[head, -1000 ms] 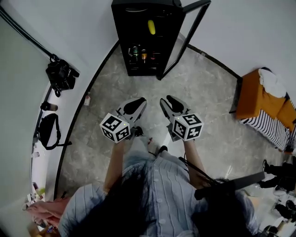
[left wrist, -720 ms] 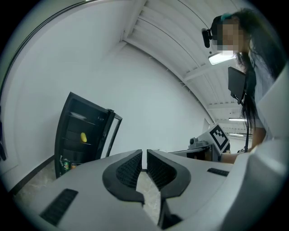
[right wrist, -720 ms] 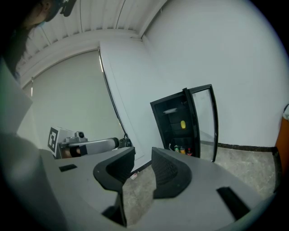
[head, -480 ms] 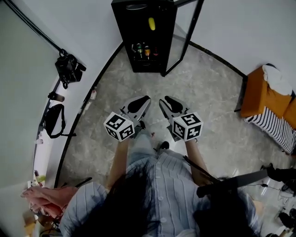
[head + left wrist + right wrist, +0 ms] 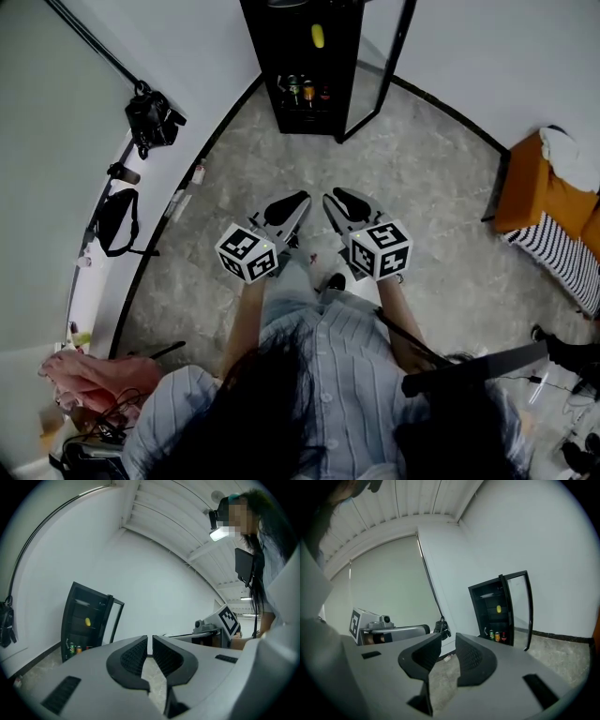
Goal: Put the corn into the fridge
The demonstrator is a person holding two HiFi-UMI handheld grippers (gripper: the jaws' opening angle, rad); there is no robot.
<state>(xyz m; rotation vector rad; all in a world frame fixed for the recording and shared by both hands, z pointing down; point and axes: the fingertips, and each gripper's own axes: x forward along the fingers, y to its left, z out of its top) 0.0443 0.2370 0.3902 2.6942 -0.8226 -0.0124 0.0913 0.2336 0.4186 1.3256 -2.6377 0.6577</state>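
A yellow corn cob [image 5: 318,36] lies on an upper shelf inside the black fridge [image 5: 300,66], whose glass door [image 5: 380,66] stands open to the right. The cob also shows in the left gripper view [image 5: 87,621] and the right gripper view [image 5: 498,609]. Both grippers are held side by side over the floor, well short of the fridge and pointing toward it. My left gripper [image 5: 289,202] [image 5: 150,641] is shut with nothing in it. My right gripper [image 5: 343,201] [image 5: 448,641] has just been closing and is shut, also with nothing between its jaws.
Several cans [image 5: 302,92] stand on the fridge's lower shelf. Black bags [image 5: 153,117] hang along the curved ledge at the left, and a small bottle [image 5: 198,173] lies by the wall. An orange seat [image 5: 539,202] with striped cloth stands at the right.
In the head view the fridge has slid toward the top edge and looks a little smaller. Both grippers have drawn back from it together, staying side by side.
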